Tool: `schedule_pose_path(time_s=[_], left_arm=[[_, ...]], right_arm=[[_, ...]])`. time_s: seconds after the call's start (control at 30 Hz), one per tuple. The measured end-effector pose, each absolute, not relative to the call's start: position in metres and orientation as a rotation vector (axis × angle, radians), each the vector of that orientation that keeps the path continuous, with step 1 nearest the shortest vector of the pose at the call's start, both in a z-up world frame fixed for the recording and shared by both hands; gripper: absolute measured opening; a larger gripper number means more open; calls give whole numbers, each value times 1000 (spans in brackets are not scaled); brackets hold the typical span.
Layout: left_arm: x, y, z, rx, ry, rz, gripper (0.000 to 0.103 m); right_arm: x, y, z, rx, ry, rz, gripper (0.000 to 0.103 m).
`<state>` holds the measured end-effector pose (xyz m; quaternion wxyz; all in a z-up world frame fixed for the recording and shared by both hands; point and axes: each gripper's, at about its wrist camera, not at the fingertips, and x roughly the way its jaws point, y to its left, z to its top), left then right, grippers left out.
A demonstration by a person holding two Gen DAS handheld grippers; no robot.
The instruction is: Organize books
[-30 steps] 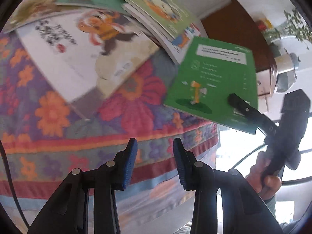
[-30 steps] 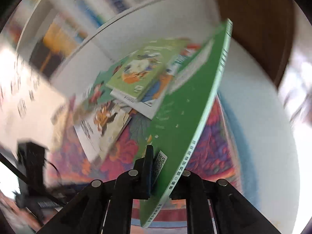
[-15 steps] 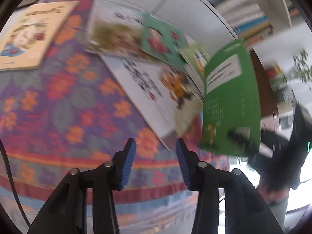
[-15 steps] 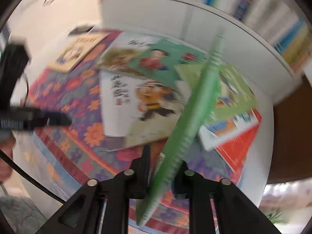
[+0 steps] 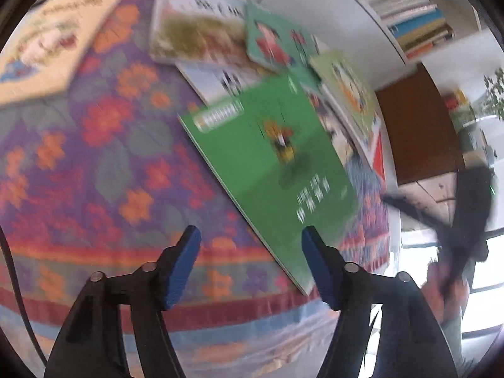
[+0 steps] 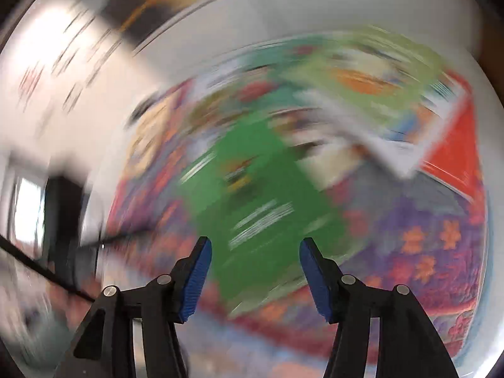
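The big table wears a flowery cloth [image 5: 104, 163] of purple, red and orange, and books are spread all over it, so most of the tidying looks like it is not done yet. At the far side a messy heap of picture books [image 5: 283, 63] lies with covers overlapping and corners pointing every way. A cream book [image 5: 53, 37] lies alone at the far left corner, well apart from the heap. Behind the table stands a white shelf [image 5: 415, 22] with rows of books already upright in it. The green book [image 5: 271, 170] lies face up near the front edge of the table, its far end on the heap, and it looks like it has only just been set down. The left gripper [image 5: 250, 264] hangs just over the green book's near corner with its blue jaws opening, and nothing is between them. The right gripper [image 6: 255, 275], seen in a very blurry picture, is opening too, with the green book [image 6: 261, 208] out in front and not pinched. I think the heap and the lone book are left to sort.
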<state>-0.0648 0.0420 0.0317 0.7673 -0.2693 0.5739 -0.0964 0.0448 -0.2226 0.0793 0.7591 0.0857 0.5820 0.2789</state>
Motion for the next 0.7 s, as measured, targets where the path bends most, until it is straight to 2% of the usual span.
schedule_pose_path(time_s=[0.07, 0.1, 0.23, 0.33, 0.53, 0.7], left_arm=[[-68, 31, 17, -614, 1292, -230, 49], [-70, 26, 9, -639, 1310, -230, 49], [-77, 20, -1, -696, 1310, -232, 45], [-77, 19, -2, -711, 1308, -235, 45], [-76, 29, -7, -753, 1329, -270, 46], [-80, 30, -2, -683, 1354, -290, 47]], right_arm=[[71, -238, 57, 281, 1301, 549, 46], [80, -243, 45, 342, 1322, 548, 38], [82, -245, 18, 417, 1345, 539, 28], [68, -240, 19, 411, 1347, 571, 28], [17, -212, 12, 401, 1487, 738, 28], [-5, -205, 21, 284, 1472, 643, 28]])
